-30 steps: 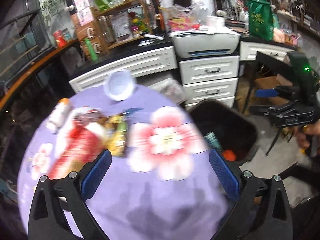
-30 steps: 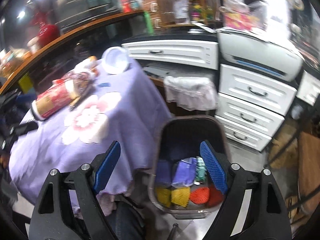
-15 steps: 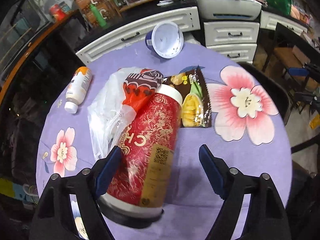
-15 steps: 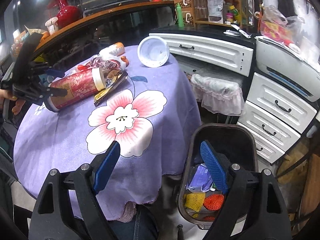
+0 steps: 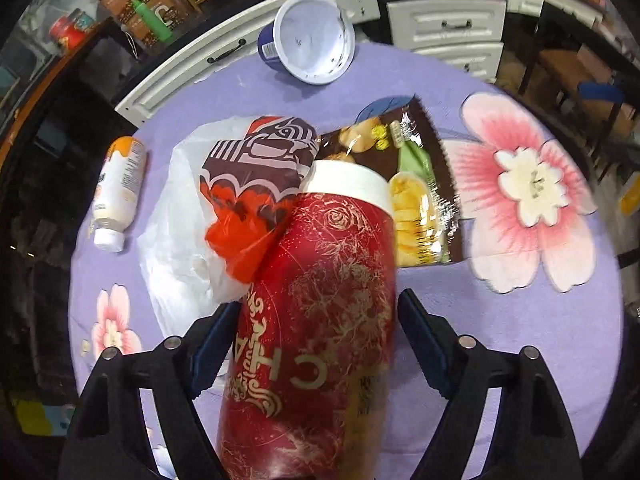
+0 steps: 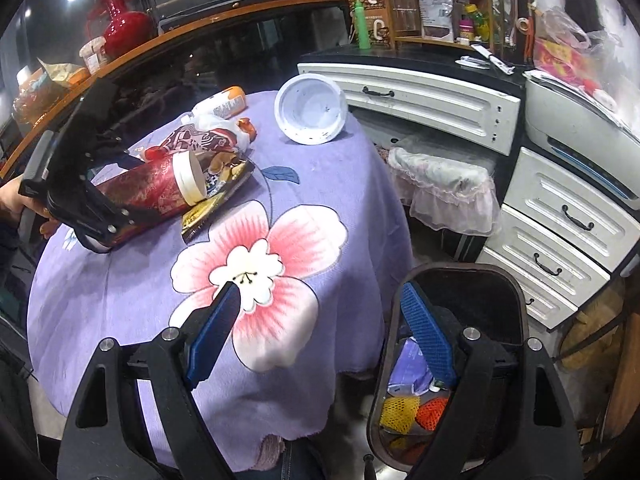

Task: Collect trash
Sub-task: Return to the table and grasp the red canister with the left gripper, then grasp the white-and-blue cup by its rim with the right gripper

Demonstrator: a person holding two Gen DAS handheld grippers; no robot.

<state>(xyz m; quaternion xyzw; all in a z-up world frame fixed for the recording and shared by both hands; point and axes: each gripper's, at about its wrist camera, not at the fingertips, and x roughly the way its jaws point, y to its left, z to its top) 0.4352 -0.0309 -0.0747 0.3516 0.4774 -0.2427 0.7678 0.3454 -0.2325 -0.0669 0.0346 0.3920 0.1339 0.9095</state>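
Left hand-held gripper (image 5: 316,332): fingers apart, one on each side of the red canister (image 5: 316,320) in the lower middle of the left wrist view. The right pad seems to touch the canister wall, the left pad is very near; I cannot tell if the grip is firm already. I would say it is placed so, across the body, because the round wall is the only part narrow enough to fit between the fingers.

Red canister: lies on its side on the worktop (image 5: 520,340), white lid (image 5: 352,180) pointing to the upper part of the frame. Its lid end rests over a snack wrapper (image 5: 416,184), and a plastic bag (image 5: 192,224) with red and brown print leans against its left side. In my judgement, lifting could drag these two.

Right hand-held gripper (image 6: 320,332): fingers apart and holding nothing, at the bottom of the right wrist view, over the edge of the worktop and the trash bin (image 6: 500,280). It probably waits here since it has nothing to take.

Trash bin: on the floor at lower right of the right wrist view, just beside the worktop, with some coloured rubbish already inside.

Other trash: a white bowl (image 5: 316,44) on its side at the top middle and a small bottle (image 5: 120,188) lying at the left, both apart from the pile.

Step in hand: closing on the canister, then carrying it to the bin.
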